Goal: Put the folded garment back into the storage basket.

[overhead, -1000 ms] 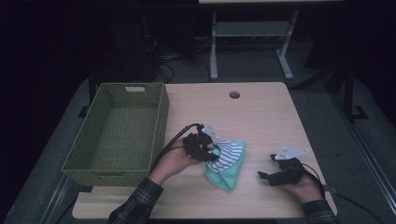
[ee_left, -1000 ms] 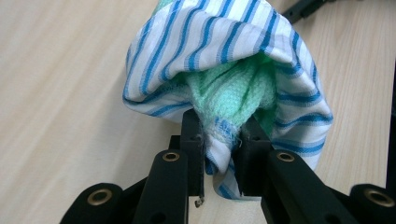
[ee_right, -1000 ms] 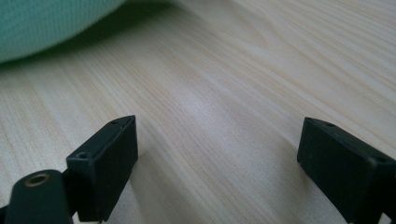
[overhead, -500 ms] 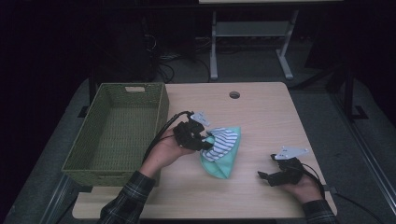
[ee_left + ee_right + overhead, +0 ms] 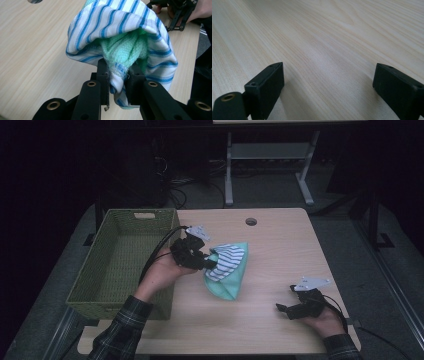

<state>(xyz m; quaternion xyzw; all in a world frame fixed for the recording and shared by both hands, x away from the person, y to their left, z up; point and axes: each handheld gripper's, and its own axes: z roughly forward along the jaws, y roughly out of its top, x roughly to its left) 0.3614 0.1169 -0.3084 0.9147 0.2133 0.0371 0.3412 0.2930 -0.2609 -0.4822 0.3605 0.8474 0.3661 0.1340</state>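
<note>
High view showed my left tool [image 5: 204, 261] clamped on the bunched end of a small garment [image 5: 227, 270], mint green with a white, blue-striped part folded over it. The garment hung from the tool just beside the right wall of the green woven basket [image 5: 107, 275], and its lower green end reached down toward the tabletop [image 5: 280, 235]; I could not tell whether that end touched the wood. My left hand [image 5: 167, 270] sat at the basket's right edge, its plaid sleeve coming in from the bottom, and the black cable looped from the tool back over my wrist.

Left gripper view gave the grip closely: the left tool [image 5: 119, 82] pinched a thick fold of the garment [image 5: 120, 32], green knit in the middle and striped cloth wrapped around it, both pads pressed into the fabric. My other hand and its tool showed farther off in the top right corner of that view.

My right tool [image 5: 286, 309] rested low on the tabletop near the front right corner, well apart from the garment. In the right gripper view the right tool [image 5: 328, 82] stood wide apart with bare wood grain between its jaws and nothing in them.
</note>
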